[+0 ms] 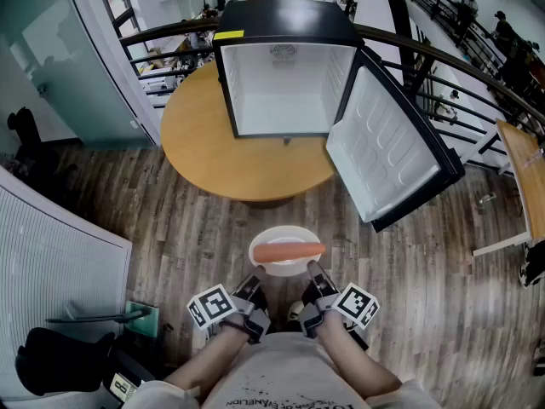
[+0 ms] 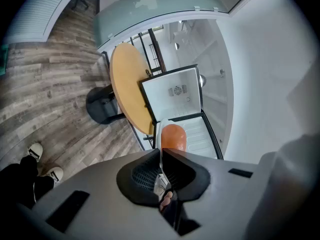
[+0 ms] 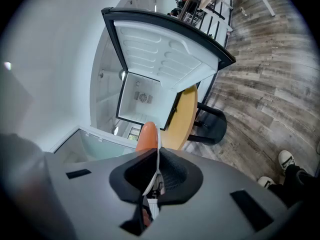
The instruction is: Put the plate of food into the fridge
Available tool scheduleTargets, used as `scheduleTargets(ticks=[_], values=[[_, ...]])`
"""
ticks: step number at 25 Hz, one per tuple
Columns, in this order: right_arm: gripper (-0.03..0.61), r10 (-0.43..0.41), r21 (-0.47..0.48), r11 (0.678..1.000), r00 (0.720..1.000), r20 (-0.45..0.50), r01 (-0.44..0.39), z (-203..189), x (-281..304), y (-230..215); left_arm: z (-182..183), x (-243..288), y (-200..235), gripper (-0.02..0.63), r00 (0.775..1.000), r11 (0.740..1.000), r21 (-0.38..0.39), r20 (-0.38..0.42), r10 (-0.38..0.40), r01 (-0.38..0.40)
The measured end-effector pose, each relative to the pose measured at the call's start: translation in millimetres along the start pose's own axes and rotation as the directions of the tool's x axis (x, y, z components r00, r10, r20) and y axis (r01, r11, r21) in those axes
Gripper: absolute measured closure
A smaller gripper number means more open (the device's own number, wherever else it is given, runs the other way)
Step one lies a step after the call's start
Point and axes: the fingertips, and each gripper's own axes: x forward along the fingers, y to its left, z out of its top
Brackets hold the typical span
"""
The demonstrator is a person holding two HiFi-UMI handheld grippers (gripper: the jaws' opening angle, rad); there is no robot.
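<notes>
**A:** Where's the plate [image 1: 285, 233] right now?

**B:** Out in front of the person, in the air above the wooden floor [image 1: 170, 237] and well short of the fridge [image 1: 285, 83]. The left gripper [image 1: 251, 290] has its jaws pinched almost together on the plate's left rim. The right gripper [image 1: 317, 278] does the same on the right rim. Each gripper view shows the thin white edge clamped between the pads.

**A:** And the food [image 1: 288, 251]?

**B:** One long orange piece, a sausage by the look of it, lying across the plate, which sits roughly level.

**A:** So which step is this?

**B:** The carry, I'd say. The plate is lifted and gripped but isn't in the fridge yet. The fridge stands on the round table [image 1: 200, 147] with its door [image 1: 387, 152] swung wide to the right, and the white inside looks bare.

**A:** What does the next move call for?

**B:** Bring both grippers forward and up together, holding the plate flat so the food doesn't roll off. Then slide it through the opening onto the bottom of the compartment, clear of the door. Both grips are only on the rim, so the two hands need to move as one
</notes>
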Motion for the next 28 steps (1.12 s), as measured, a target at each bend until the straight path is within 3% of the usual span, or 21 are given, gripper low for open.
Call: scheduleTargets(ticks=[12,28], values=[[0.545,0.013,-0.003,1.000,1.000,0.028,-0.013,10,9,3,8,13,-5,0.581,1.000,1.000,0.003,-0.013,-0.014,0.014],[0.545,-0.010,0.007,1.000,0.999,0.039,0.010,-18,21,3,28,-2,13,0.581,0.999,1.000,-0.017,-0.040,-0.010,0.009]])
